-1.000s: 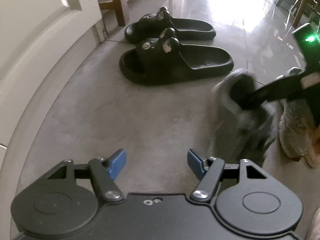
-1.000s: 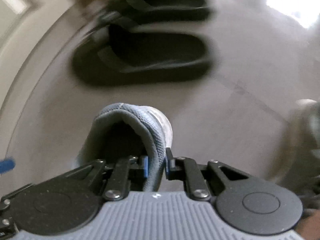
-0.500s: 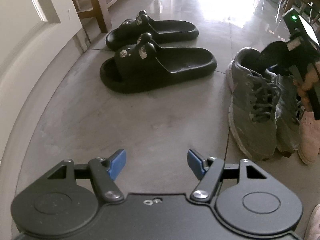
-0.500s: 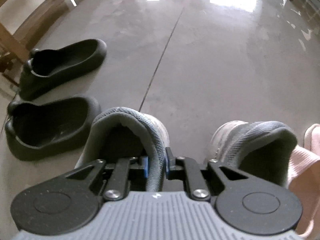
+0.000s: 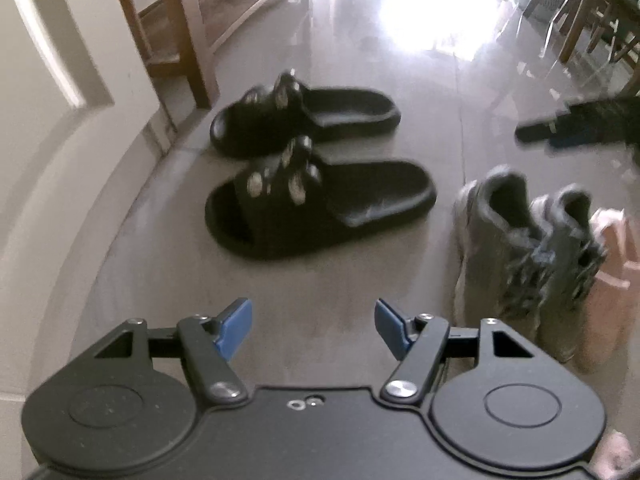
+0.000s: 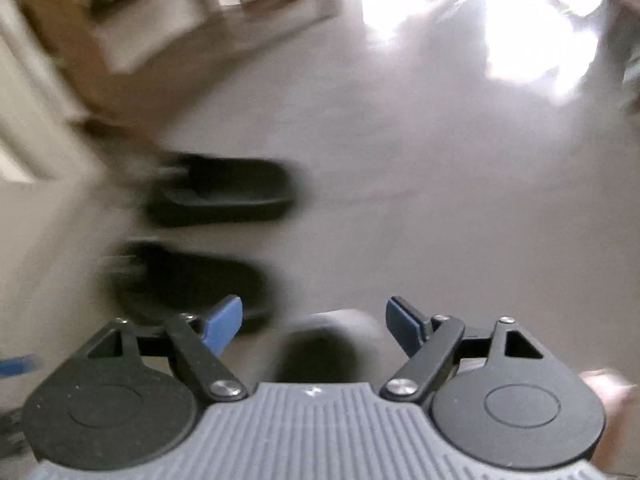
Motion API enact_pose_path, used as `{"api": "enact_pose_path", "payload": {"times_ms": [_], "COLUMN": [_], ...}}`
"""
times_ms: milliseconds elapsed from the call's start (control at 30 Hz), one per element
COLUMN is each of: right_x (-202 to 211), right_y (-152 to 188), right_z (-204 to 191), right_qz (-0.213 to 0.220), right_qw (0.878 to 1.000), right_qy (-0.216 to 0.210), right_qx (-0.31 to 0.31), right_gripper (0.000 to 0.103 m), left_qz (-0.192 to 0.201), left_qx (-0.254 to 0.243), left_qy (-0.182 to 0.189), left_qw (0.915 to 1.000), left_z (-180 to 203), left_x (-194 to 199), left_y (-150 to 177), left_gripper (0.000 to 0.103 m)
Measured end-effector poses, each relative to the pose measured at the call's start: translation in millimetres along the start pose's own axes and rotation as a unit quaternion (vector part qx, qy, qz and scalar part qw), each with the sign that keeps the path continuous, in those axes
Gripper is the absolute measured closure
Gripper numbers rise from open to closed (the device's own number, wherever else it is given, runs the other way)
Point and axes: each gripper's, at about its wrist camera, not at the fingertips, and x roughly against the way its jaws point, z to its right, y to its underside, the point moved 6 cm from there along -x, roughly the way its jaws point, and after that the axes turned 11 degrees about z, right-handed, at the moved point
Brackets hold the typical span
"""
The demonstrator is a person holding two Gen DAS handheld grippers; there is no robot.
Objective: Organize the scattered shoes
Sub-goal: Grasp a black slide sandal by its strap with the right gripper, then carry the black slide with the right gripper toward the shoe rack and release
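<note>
Two black slides [image 5: 304,120] [image 5: 320,208] lie side by side on the grey floor. To their right stands a pair of grey sneakers [image 5: 496,248] [image 5: 568,256], close together, with a pink shoe [image 5: 612,276] against them. My left gripper [image 5: 313,330] hovers open above bare floor with nothing between its fingers. The right wrist view is blurred. In it my right gripper [image 6: 314,326] has its jaws opening, and a grey sneaker's heel [image 6: 324,344] lies below the gap with neither pad touching it. The black slides [image 6: 224,192] [image 6: 192,280] show to its left.
A white door and wall [image 5: 48,128] run along the left. Wooden furniture legs [image 5: 192,40] stand behind the slides. Chair legs [image 5: 580,8] are at the far right. A dark blurred shape [image 5: 580,124] hangs above the sneakers. Strong glare lies on the far floor.
The right gripper brought the grey sneaker down beside its mate, let go of its heel and lifted away. The left gripper rose and drew back, still open.
</note>
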Motion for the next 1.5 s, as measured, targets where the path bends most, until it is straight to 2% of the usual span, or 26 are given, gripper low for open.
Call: {"api": "enact_pose_path", "payload": {"times_ms": [100, 133, 233, 300, 400, 500, 600, 733, 833, 867, 933, 967, 1000, 1033, 1133, 1233, 1300, 1333, 1433, 1500], "right_x": [-13.1, -16.6, -53.9, -98.6, -154.3, -183.7, -183.5, -175.8, -186.9, -196.7, -208.3, -213.6, -218.4, -218.8, -216.3, -203.6, -183.9, -179.0, -152.4, -134.6], "right_y": [4.2, 5.9, 12.8, 21.1, 30.5, 38.9, 44.2, 39.4, 34.4, 34.3, 35.8, 35.5, 34.9, 34.7, 35.6, 33.7, 26.1, 24.1, 19.1, 21.9], "right_z": [-17.3, -21.2, -49.0, -72.7, -93.4, -99.5, -97.0, -99.9, -103.8, -105.1, -105.7, -107.4, -108.9, -109.2, -111.9, -112.1, -113.9, -114.7, -128.4, -139.3], "right_qz": [-0.018, -0.019, -0.009, -0.026, -0.066, -0.079, -0.109, -0.102, -0.108, -0.112, -0.120, -0.123, -0.125, -0.124, -0.110, -0.120, -0.123, -0.123, -0.140, -0.147], "right_qw": [0.998, 0.998, 0.988, 0.981, 0.977, 0.972, 0.973, 0.972, 0.971, 0.971, 0.974, 0.976, 0.976, 0.975, 0.967, 0.950, 0.931, 0.926, 0.883, 0.848], "right_qy": [-0.052, -0.055, -0.043, -0.047, -0.068, -0.032, -0.037, -0.031, -0.032, -0.035, -0.061, -0.093, -0.124, -0.127, -0.153, -0.201, -0.254, -0.261, -0.311, -0.336], "right_qx": [0.018, 0.031, 0.149, 0.189, 0.189, 0.218, 0.197, 0.210, 0.210, 0.207, 0.183, 0.156, 0.129, 0.130, 0.174, 0.205, 0.233, 0.243, 0.324, 0.382], "right_gripper": [0.017, 0.017, 0.017, 0.017, 0.017, 0.017, 0.017, 0.017, 0.019, 0.022, 0.037, 0.065, 0.072, 0.074, 0.085, 0.087, 0.088, 0.087, 0.088, 0.088], "left_qz": [-0.015, -0.011, -0.007, -0.006, -0.019, -0.031, -0.042, -0.052, -0.057, -0.059, -0.061, -0.065, -0.069, -0.072, -0.080, -0.079, -0.072, -0.068, -0.058, -0.052], "left_qx": [-0.019, -0.022, -0.004, 0.016, 0.024, 0.009, 0.006, 0.020, 0.007, 0.003, 0.003, 0.011, 0.017, 0.023, 0.013, 0.014, 0.034, 0.045, 0.071, 0.083], "left_qy": [-0.035, -0.045, -0.079, -0.097, -0.098, -0.083, -0.081, -0.082, -0.086, -0.089, -0.100, -0.097, -0.088, -0.080, -0.079, -0.081, -0.079, -0.079, -0.081, -0.088], "left_qw": [0.9991, 0.9987, 0.9968, 0.9951, 0.9947, 0.9960, 0.9958, 0.9951, 0.9946, 0.9943, 0.9932, 0.9931, 0.9936, 0.9939, 0.9936, 0.9935, 0.9937, 0.9936, 0.9926, 0.9913], "left_z": [-14.9, -19.2, -33.3, -40.8, -46.4, -44.4, -44.9, -52.9, -60.1, -62.3, -67.2, -70.5, -71.8, -73.1, -77.6, -84.5, -92.4, -96.0, -103.2, -107.0], "left_x": [-11.7, -13.9, -14.8, -6.5, 3.2, 2.3, -4.7, -12.0, -20.1, -22.9, -29.0, -32.9, -34.6, -36.3, -38.8, -36.8, -33.1, -31.6, -25.8, -21.8], "left_y": [-16.5, -19.0, -19.4, -12.7, -2.7, 6.0, 9.1, 6.3, 3.0, 2.9, 6.6, 11.3, 16.2, 21.1, 34.2, 42.2, 45.0, 45.9, 48.5, 50.8], "left_gripper": [0.035, 0.035, 0.035, 0.035, 0.035, 0.035, 0.035, 0.035, 0.035, 0.035, 0.035, 0.035, 0.035, 0.035, 0.035, 0.035, 0.035, 0.035, 0.035, 0.035]}}
